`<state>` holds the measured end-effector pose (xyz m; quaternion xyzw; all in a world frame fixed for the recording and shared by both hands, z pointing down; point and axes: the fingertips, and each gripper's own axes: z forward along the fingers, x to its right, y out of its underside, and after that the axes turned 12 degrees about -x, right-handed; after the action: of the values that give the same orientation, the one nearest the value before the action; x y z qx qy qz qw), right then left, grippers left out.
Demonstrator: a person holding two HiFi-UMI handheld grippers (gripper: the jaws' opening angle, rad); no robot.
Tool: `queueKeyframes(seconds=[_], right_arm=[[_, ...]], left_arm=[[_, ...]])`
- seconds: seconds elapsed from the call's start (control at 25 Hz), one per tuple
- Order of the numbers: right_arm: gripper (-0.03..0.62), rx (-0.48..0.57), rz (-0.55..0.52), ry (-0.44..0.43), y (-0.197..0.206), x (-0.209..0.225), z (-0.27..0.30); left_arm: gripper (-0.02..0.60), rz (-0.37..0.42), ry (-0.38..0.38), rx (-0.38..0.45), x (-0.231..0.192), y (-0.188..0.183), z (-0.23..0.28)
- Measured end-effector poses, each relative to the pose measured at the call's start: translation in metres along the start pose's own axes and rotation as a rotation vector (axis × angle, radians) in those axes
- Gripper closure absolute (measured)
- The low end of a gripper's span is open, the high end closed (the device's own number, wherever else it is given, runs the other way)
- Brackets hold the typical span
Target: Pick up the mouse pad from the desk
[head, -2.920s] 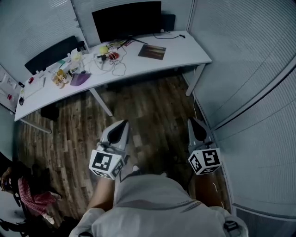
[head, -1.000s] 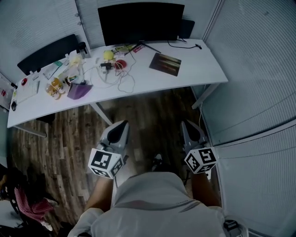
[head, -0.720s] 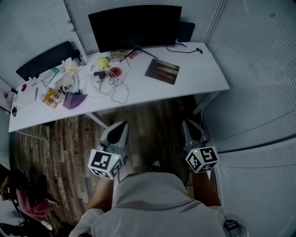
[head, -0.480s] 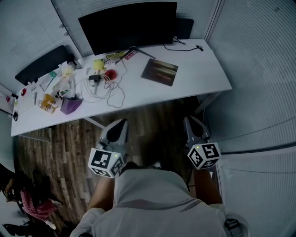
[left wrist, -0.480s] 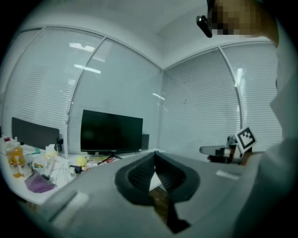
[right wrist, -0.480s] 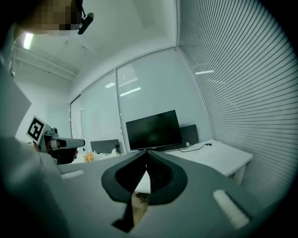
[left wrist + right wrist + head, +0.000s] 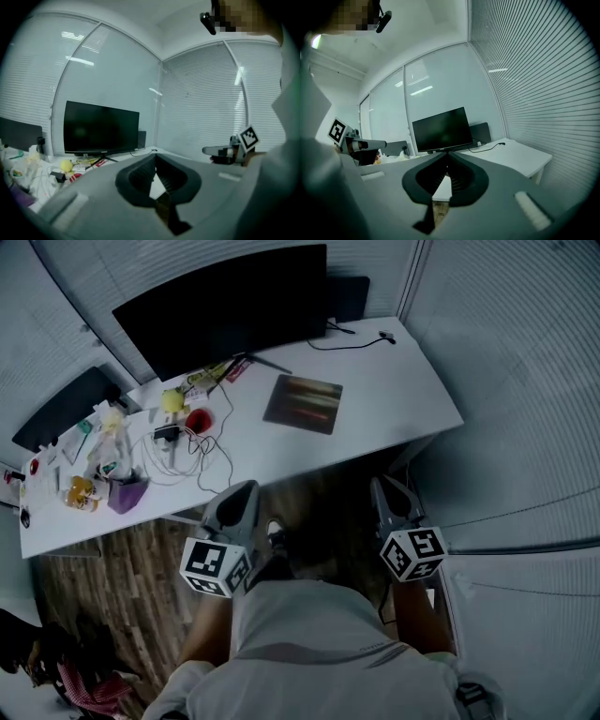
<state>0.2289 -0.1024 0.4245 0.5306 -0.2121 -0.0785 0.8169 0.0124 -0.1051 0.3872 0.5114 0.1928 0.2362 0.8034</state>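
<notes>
The mouse pad, a dark rectangle with a streaked print, lies flat on the white desk in front of the black monitor. My left gripper is shut and empty, held low in front of my body, short of the desk's front edge. My right gripper is likewise shut with nothing in it, below the desk's right part. In the left gripper view the left gripper points toward the monitor. In the right gripper view the right gripper aims at the desk. Neither touches the pad.
Left of the pad lie a yellow ball, a red object, tangled cables and a purple pouch. A cable runs along the desk's back right. Blind-covered glass walls close in the right side. Wooden floor lies below.
The desk has drawn nearer and shifted left in the head view as I walk toward it. Both grippers stay shut and keep their place before my body.
</notes>
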Motion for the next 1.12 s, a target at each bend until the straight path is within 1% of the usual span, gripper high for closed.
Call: queueKeyframes(seconds=[0.12,0.24,0.4,0.52,0.64,0.76,0.84,0.92,1.12], right_arm=[[0.589,-0.008,0.012,0.037,-0.011,0.015,0.029],[0.589,-0.027,0.021,0.068,-0.027,0.023,0.068],[0.589,-0.069,0.017,0.107,-0.045,0.027,0.128],[0.589,-0.103,0.011,0.134,-0.056,0.027,0.174],[0.589,-0.130,0.001,0.157,-0.062,0.028,0.214],[0.589,-0.162,0.012,0.196,-0.060,0.036,0.247],[0.589,-0.209,0.025,0.225,-0.052,0.045,0.265],[0.585,-0.269,0.043,0.247,-0.041,0.056,0.281],[0.507,-0.401,0.083,0.275,-0.008,0.099,0.320]], left_arm=[[0.578,-0.001,0.029,-0.012,-0.025,-0.009,0.034],[0.578,-0.005,0.048,-0.040,-0.062,-0.021,0.070],[0.578,-0.004,0.069,-0.082,-0.118,-0.031,0.113],[0.578,0.018,0.075,-0.099,-0.157,-0.038,0.141],[0.578,0.007,0.093,-0.135,-0.191,-0.038,0.170],[0.578,-0.005,0.100,-0.177,-0.218,-0.031,0.197],[0.577,-0.013,0.102,-0.206,-0.229,-0.025,0.214],[0.552,-0.026,0.110,-0.246,-0.236,-0.017,0.231],[0.502,-0.041,0.098,-0.357,-0.245,0.012,0.288]])
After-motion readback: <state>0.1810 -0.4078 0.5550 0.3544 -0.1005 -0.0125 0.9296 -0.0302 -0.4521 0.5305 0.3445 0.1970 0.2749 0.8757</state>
